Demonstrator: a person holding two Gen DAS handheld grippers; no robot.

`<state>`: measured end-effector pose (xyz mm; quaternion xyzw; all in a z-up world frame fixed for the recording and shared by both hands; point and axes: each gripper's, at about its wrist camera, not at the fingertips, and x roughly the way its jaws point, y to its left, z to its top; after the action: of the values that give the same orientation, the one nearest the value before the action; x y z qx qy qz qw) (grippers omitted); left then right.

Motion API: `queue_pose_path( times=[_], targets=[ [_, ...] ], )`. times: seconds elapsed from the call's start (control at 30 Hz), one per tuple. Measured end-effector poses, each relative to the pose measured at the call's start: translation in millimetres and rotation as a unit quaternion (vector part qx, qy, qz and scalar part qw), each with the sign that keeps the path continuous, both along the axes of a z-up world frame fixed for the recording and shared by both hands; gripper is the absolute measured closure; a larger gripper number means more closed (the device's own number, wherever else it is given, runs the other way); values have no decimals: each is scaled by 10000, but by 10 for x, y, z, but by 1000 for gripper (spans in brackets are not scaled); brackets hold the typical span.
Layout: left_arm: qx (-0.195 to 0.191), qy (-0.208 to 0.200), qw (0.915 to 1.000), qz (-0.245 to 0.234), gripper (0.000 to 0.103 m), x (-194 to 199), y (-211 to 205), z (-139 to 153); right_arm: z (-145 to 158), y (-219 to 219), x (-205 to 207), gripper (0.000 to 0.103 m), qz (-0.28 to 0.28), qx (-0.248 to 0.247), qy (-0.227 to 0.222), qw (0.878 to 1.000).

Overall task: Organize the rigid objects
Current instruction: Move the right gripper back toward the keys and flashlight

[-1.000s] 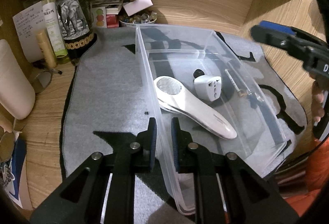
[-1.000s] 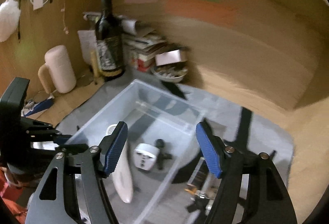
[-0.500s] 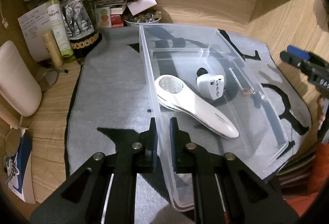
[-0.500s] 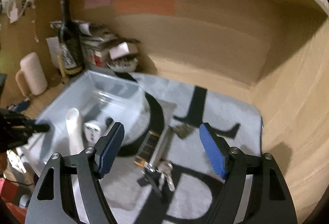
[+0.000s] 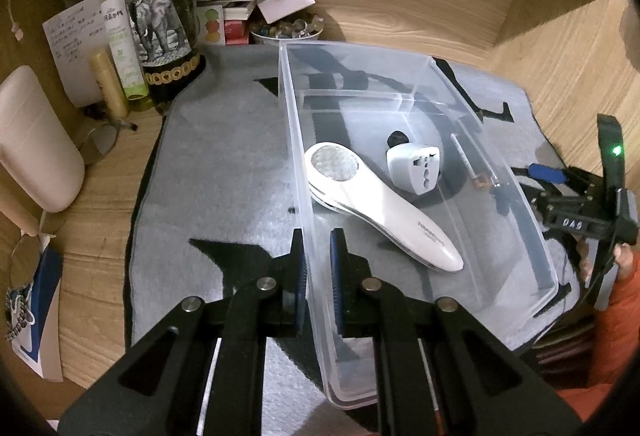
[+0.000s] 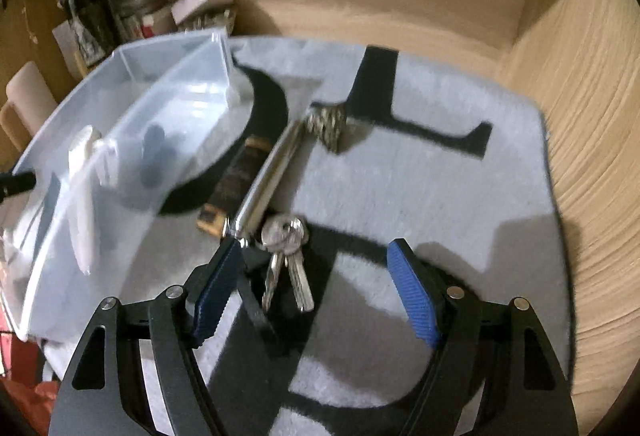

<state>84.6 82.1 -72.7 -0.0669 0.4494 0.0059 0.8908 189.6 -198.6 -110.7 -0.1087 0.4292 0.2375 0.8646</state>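
My left gripper (image 5: 318,272) is shut on the left wall of a clear plastic bin (image 5: 296,164). The bin holds a white handheld device (image 5: 380,212), a white travel adapter (image 5: 416,168) and a thin pen-like stick (image 5: 466,164). My right gripper (image 6: 316,296) is open and low over the grey mat, right of the bin (image 6: 132,100). A bunch of keys (image 6: 286,256) lies just ahead of its jaws. A metal bar with a dark strip (image 6: 256,180) and a small patterned item (image 6: 328,124) lie beyond. The right gripper also shows in the left wrist view (image 5: 560,188).
A grey mat with black shapes (image 5: 224,172) covers the wooden desk. A wine bottle (image 5: 160,16), a green spray bottle (image 5: 120,32), papers, books and a bowl of beads (image 5: 286,30) crowd the back left. A cream mug (image 5: 32,144) stands at left. Wooden walls close in behind and at right.
My right gripper has swung right and down from above the bin to just over the keys on the mat. The left gripper has stayed clamped on the bin wall.
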Motion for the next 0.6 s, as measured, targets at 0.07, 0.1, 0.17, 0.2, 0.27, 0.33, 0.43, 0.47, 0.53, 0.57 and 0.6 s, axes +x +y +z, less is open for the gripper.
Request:
queue_pose_path(
  times=[0.07,0.1,0.17,0.2,0.27,0.33,0.43,0.47,0.53,0.57,0.6],
  targets=[
    [29,-12,10000,-15,93,3,0,-2,-62,15,-12,37,79,-8,68,9999],
    [58,-18,10000,-21,93,2,-4,-4,-62,8,-11,38,85,61,69,9999],
    [113,-27,9999,-30,93,2,-13,-6,-60,-3,20,49,95,184,128,9997],
    [134,-32,9999,-33,93,1,-16,-5,-64,4,46,50,89,192,147,9997],
    [131,-34,9999,-30,93,3,-15,-7,-64,-2,88,53,30,256,169,9995],
    [129,-32,9999,-32,93,2,-18,-8,-63,20,123,54,26,250,157,9996],
    [143,-35,9999,-34,93,2,-22,-6,-73,44,168,55,-27,185,97,9998],
    [143,-34,9999,-35,93,2,-20,-6,-75,47,181,57,-77,148,68,9998],
    [142,-35,9999,-35,93,1,-24,-4,-75,58,206,58,-105,98,46,9999],
    [143,-35,9999,-35,93,1,-24,-4,-74,57,215,58,-136,83,31,9999],
    [140,-35,9999,-34,93,1,-25,-5,-73,55,222,58,-162,72,16,9998]
  ],
)
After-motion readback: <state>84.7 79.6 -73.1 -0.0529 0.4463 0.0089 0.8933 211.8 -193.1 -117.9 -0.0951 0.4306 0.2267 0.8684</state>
